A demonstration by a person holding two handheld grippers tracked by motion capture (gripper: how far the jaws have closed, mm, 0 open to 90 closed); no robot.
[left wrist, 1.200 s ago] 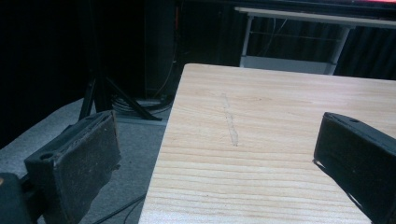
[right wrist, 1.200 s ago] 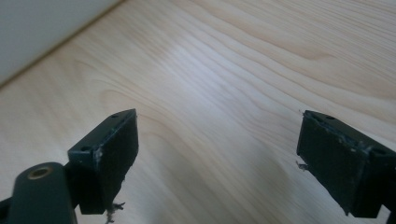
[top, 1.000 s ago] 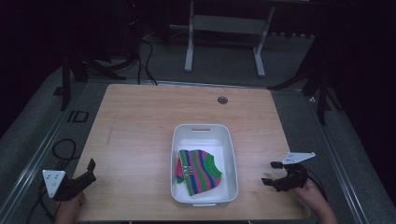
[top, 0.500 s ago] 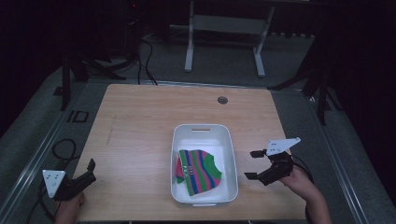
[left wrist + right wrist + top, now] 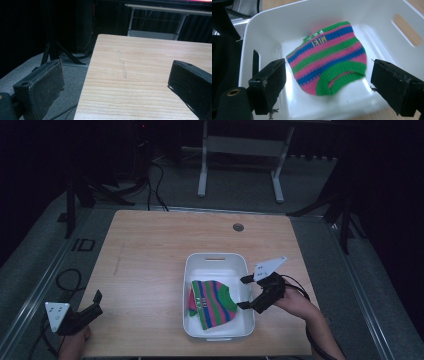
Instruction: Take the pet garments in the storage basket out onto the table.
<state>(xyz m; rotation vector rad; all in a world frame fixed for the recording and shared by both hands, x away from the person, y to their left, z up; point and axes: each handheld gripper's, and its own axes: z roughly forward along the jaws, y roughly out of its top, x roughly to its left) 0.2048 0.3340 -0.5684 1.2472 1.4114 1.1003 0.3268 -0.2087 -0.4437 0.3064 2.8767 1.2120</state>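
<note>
Two hand-held grippers, one wooden table [image 5: 150,265], one white bin [image 5: 192,270] with its contents.

Bin — white plastic, rectangular, rounded corners, slot handles in the end walls; stands right of the table's centre, toward the near edge. In the right gripper view its wall [image 5: 294,22] rises behind the garment.

Garment — small knitted sweater [image 5: 212,302], striped pink, green and blue with green ribbed hems, lying flat on the bin floor in its near half. The right gripper view shows the sweater [image 5: 329,57] with yellow lettering across one stripe and a ribbed green opening facing the camera.

Right gripper [image 5: 244,292] — held at the bin's right rim, jaws spread wide and pointing left over the wall toward the sweater, nothing between them; in its own view the right gripper [image 5: 328,80] frames the garment without touching it.

Left gripper [image 5: 95,301] — at the table's near left corner, well apart from the bin, jaws apart and empty. In its own view the left gripper [image 5: 116,82] straddles the table's left edge, one jaw over dark floor, the other over bare wood.

Round grommet [image 5: 238,227] — near the table's far edge.
</note>
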